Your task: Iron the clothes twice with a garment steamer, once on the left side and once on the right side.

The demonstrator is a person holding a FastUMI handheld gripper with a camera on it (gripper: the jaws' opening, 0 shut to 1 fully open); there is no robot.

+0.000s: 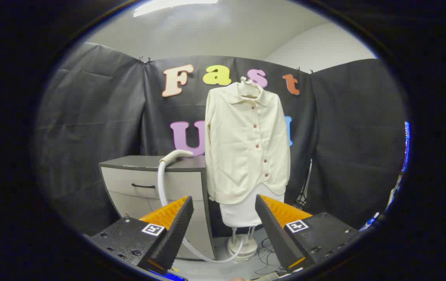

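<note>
A cream button-up shirt (246, 144) hangs on a white hanger in front of the black cloth wall, well beyond my fingers. Under it stands the white garment steamer base (242, 244) on the floor, with a white board behind the shirt's hem. The steamer's hose (163, 187) runs up from the base, and the steamer head (176, 155) rests on top of a grey cabinet (150, 179) to the left of the shirt. My gripper (224, 230) is open, its fingers spread wide with nothing between them, far short of the steamer head and the shirt.
The grey cabinet with a drawer handle (143, 185) stands left of the shirt. Thin cables (263, 261) lie on the floor by the steamer base. A stand leg (304, 191) rises right of the shirt.
</note>
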